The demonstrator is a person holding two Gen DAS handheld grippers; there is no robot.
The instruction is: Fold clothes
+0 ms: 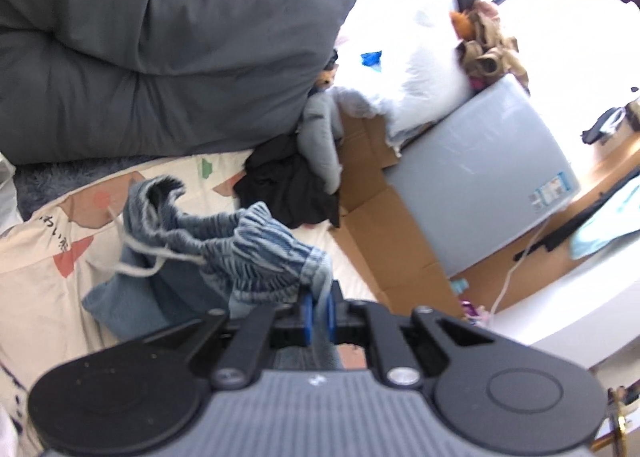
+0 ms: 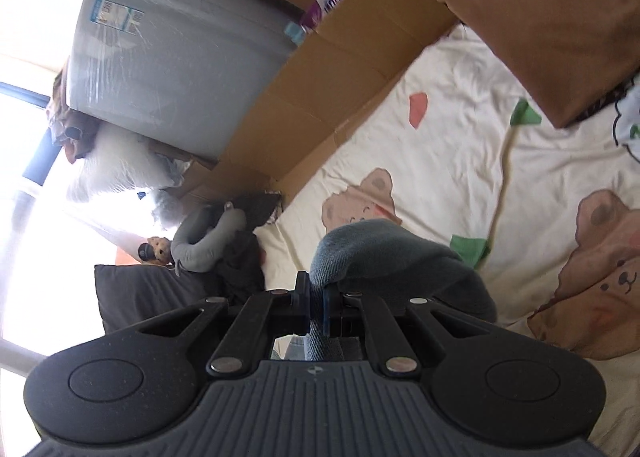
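Up top, left tool (image 1: pixel 319 311) and right tool (image 2: pixel 316 307) both clamped on blue shorts (image 1: pixel 256 253).

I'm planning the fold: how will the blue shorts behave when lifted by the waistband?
Likely floppy: the blue shorts sag and bunch from the left hand-held gripper. Probably light, since narrow pinches hold them. The drawstring may dangle.

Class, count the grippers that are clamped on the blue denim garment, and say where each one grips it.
2. The left gripper pinches the gathered drawstring waistband of the denim garment; the right gripper pinches a smooth fold of it. The cloth between them is partly hidden.
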